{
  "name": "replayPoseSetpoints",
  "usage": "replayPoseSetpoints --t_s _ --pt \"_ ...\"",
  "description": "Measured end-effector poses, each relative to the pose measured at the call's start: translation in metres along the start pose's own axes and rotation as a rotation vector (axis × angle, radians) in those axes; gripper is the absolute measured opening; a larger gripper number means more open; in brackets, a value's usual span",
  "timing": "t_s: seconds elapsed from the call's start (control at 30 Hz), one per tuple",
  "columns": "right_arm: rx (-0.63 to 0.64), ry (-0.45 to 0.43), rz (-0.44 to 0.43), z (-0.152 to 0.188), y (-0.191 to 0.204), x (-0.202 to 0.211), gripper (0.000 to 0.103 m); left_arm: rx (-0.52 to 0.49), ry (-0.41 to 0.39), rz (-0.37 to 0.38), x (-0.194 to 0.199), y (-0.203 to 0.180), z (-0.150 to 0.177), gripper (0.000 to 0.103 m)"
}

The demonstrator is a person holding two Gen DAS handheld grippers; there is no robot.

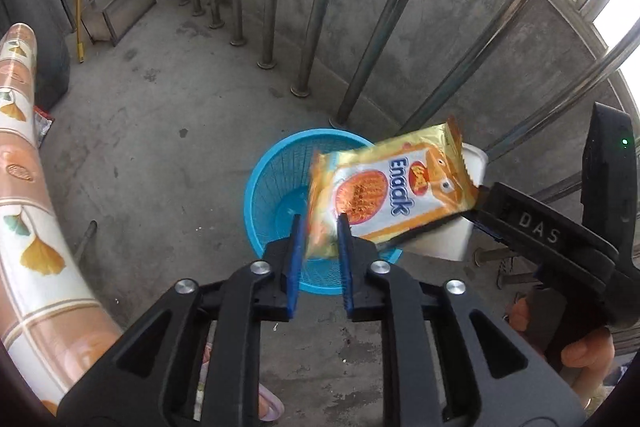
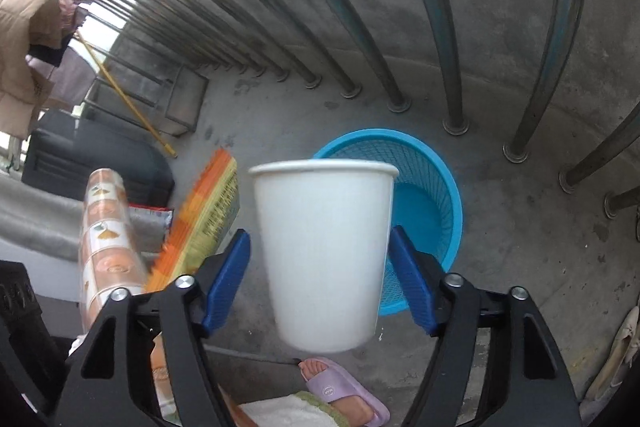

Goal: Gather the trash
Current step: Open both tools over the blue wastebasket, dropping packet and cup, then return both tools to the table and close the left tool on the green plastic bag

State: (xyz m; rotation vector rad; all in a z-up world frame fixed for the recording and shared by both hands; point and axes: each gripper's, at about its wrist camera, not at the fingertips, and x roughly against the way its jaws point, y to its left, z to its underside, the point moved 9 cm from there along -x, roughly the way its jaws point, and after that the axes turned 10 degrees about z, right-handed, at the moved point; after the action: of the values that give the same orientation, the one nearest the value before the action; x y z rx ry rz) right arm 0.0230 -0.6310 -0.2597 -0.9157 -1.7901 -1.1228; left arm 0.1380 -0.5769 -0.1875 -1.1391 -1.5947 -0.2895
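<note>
Hanging over the blue mesh basket, the left gripper has its blue pads slightly parted, with a blurred yellow-and-orange snack wrapper between them — whether they press on it cannot be told. In the right wrist view the right gripper stands spread wide, its pads just clear of an upright white paper cup blurred between them, in front of the basket. Concrete floor lies below, steel railing posts behind — a foot in a lilac slipper shows at the bottom
</note>
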Motion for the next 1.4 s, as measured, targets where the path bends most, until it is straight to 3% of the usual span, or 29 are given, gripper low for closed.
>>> replayPoseSetpoints --t_s 0.03,0.07,0.17,0.27,0.37,0.57,0.7,0.83,0.97,1.13,1.3,1.4 --pt "-0.015 0.009 0.031 -0.004 -0.006 -0.014 0.084 0.015 0.026 -0.002 -0.012 0.002 -0.001 0.045" --pt "-0.027 0.026 0.071 -0.006 -0.014 -0.028 0.084 0.034 0.042 -0.005 -0.019 0.005 0.0 0.048" --pt "-0.062 0.075 0.168 -0.007 -0.035 -0.057 0.084 0.098 0.054 0.005 -0.023 0.012 0.001 0.055" --pt "-0.075 0.071 0.184 -0.002 -0.047 -0.061 0.084 0.126 0.033 0.063 -0.011 0.014 0.003 0.061" --pt "-0.069 0.054 0.187 0.005 -0.052 -0.054 0.084 0.115 -0.008 0.066 0.009 0.018 0.002 0.064" --pt "0.023 -0.056 0.186 0.018 -0.035 -0.004 0.09 0.072 -0.132 0.12 0.082 0.012 0.007 0.071" --pt "0.147 -0.199 0.203 0.025 -0.002 0.054 0.097 0.029 -0.211 0.177 0.142 0.002 0.031 0.084" --pt "0.27 -0.352 0.229 0.04 0.036 0.114 0.097 0.007 -0.266 0.179 0.195 -0.002 0.066 0.087" --pt "0.454 -0.509 0.245 0.068 0.083 0.164 0.097 -0.04 -0.31 0.137 0.241 0.001 0.111 0.09" --pt "0.723 -0.702 0.281 0.121 0.141 0.212 0.097 -0.121 -0.358 0.032 0.302 0.017 0.178 0.093" --pt "0.832 -0.686 0.11 0.171 0.184 0.235 0.097 -0.104 -0.442 -0.097 0.353 0.058 0.241 0.094" --pt "0.857 -0.629 -0.04 0.206 0.211 0.243 0.097 -0.01 -0.487 -0.168 0.377 0.095 0.279 0.094"
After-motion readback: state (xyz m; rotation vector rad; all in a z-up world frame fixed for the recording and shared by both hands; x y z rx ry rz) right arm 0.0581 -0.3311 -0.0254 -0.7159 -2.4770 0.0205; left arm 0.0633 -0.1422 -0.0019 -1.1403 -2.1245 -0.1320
